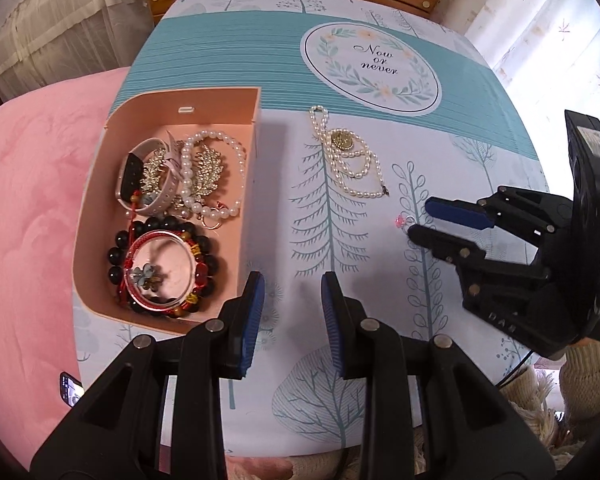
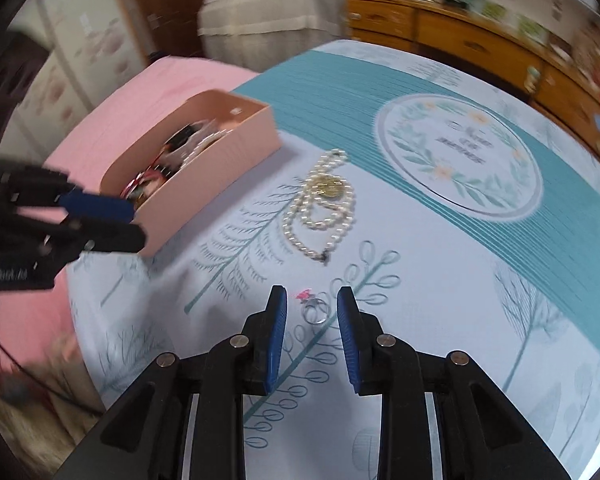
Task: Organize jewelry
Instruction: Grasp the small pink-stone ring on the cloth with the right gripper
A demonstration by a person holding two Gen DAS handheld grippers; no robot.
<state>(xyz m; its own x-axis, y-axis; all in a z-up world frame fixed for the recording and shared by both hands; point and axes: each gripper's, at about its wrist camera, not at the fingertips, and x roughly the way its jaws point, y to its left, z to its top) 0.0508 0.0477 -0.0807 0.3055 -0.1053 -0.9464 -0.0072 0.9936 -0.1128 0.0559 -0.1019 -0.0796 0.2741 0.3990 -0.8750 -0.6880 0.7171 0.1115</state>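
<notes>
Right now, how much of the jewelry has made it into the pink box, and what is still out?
Done: the pink box already holds a watch, a pearl bracelet, leaf brooches and bead bangles. In hand: nothing gripped; the right tool is open around a small ring with a pink stone on the tablecloth. Left: that ring and the pearl necklace with a gold pendant. The left tool is open and empty.

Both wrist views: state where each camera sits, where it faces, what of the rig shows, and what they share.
Left wrist: on the left hand-held gripper, looking steeply down at the pink open jewelry box; the right hand-held gripper shows.
Right wrist: on the right hand-held gripper, jaws open around a small silver ring with a pink stone.
Shared: box, ring, white pearl necklace, tree-print tablecloth.
</notes>
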